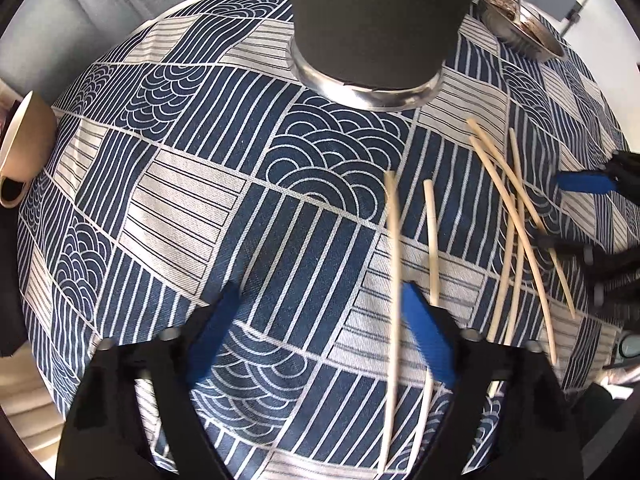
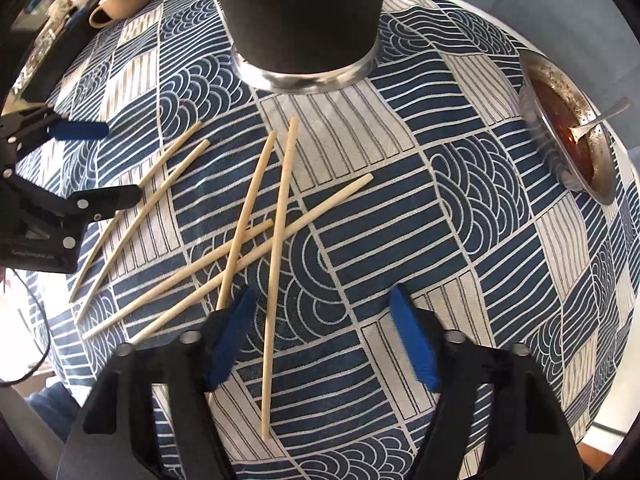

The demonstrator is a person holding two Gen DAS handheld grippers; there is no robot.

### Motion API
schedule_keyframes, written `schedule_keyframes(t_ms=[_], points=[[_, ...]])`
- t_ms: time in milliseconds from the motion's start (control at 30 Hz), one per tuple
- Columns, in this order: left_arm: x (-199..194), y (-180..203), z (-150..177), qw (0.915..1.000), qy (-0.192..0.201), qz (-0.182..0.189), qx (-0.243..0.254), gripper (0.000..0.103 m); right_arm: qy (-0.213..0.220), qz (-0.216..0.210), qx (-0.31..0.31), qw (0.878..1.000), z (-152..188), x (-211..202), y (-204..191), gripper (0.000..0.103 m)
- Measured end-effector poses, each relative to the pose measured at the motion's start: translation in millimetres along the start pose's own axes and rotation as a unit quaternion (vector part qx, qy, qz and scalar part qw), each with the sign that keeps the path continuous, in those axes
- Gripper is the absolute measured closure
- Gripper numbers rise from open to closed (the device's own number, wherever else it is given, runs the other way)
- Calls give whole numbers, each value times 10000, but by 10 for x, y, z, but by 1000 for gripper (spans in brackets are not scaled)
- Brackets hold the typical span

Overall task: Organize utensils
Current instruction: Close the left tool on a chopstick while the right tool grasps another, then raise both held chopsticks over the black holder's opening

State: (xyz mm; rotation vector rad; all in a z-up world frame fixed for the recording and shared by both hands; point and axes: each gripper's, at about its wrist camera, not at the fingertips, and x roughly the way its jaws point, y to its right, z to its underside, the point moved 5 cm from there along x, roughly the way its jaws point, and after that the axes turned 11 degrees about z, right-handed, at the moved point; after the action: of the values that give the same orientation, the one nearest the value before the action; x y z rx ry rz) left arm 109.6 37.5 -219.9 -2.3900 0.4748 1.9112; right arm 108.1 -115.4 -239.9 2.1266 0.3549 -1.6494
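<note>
Six chopsticks point(image 2: 276, 248) lie loose on the counter point(image 2: 460, 248), which is covered by a blue-and-white patterned cloth; four cross in a heap and two lie side by side to its left. One tall dark holder point(image 2: 304, 20) with a metal base stands behind them. The left tool point(image 1: 316, 332) has its jaws spread wide and holds nothing; one chopstick lies just beside its right finger. The right tool point(image 2: 320, 336) is also wide open and empty, with chopsticks running between and under its fingers. Only the right wrist view shows the spoon point(image 2: 596, 120) in the one dirty metal bowl point(image 2: 576, 136). Both show one beige mug point(image 1: 24, 152) lying tipped.
</note>
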Motion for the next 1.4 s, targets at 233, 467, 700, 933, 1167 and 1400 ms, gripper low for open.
schedule_keyframes(t_ms=[233,467,700,933,1167,1400], points=[[-120,-113,73,9997,-173,159,-57,95,11,-49,-187,9998,1,-1,-38,98],[-168,-124,244,9945,-235,743,-701,98,61,-382,39,9992,45,-126,69,99],[-494,-26,160,9986,-21,375,-373,98,198,-431,132,9988,48,-321,121,98],[-806,59,-56,9994,290,119,-137,98,416,-598,189,9972,-25,-597,174,98],[-1019,10,-316,9992,409,3,13,98,677,-681,379,9947,-180,-800,310,98],[-1441,-3,-641,9964,804,-250,89,98,1222,-688,572,9885,-453,-1205,556,98]])
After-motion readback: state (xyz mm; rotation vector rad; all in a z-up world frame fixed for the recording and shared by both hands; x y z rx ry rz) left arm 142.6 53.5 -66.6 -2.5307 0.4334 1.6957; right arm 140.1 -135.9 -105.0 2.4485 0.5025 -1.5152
